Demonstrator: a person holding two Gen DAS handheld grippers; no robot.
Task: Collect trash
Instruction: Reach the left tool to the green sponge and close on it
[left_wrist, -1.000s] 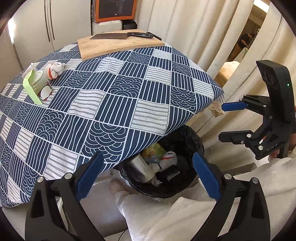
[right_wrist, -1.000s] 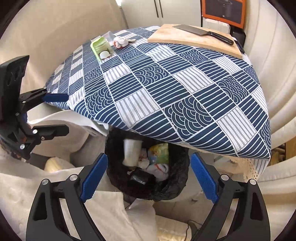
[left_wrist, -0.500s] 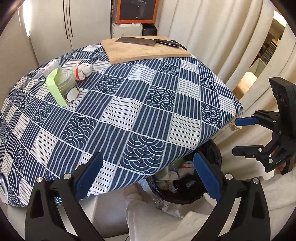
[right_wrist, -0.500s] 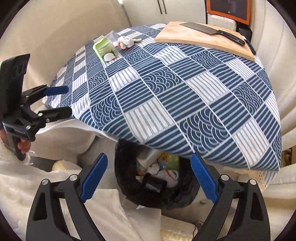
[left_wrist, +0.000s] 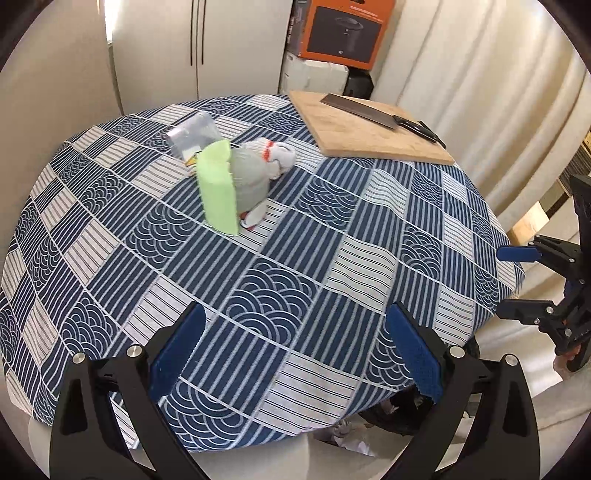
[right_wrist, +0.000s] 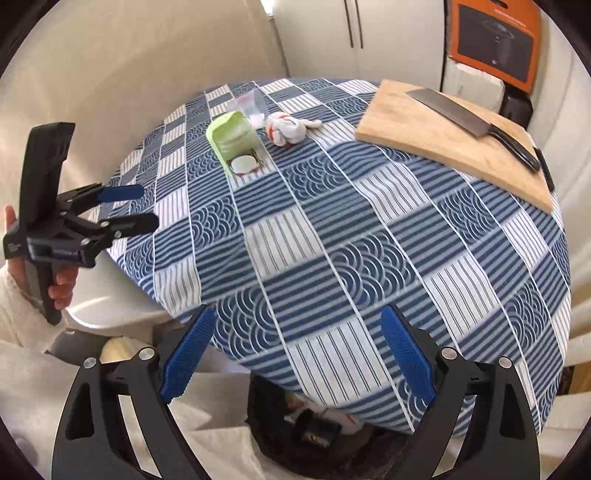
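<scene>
A: Your left gripper hangs over the near edge of the table, jaws spread wide, blue pads holding nothing. Your right gripper is released too, pads apart and bare, above the near rim of the tablecloth.

B: And each one seen from the other?

A: From the left camera, your right gripper sits at three o'clock, off the table's edge, fingers parted. From the right camera, your left gripper is at nine o'clock, gripped in your hand, fingers parted.

B: Where's the trash?

A: On the far side of the cloth, around eleven o'clock in both views. A tipped cup with a green lid lies there, a crumpled white-and-red wad touching it at the back, a clear plastic packet just beyond.

B: And the bin?

A: The black-lined bin sits below the table's near edge at six o'clock, with discarded scraps inside, partly hidden by the cloth.

B: Anything else?

A: A cutting board at one o'clock, a cleaver lying on it.
</scene>
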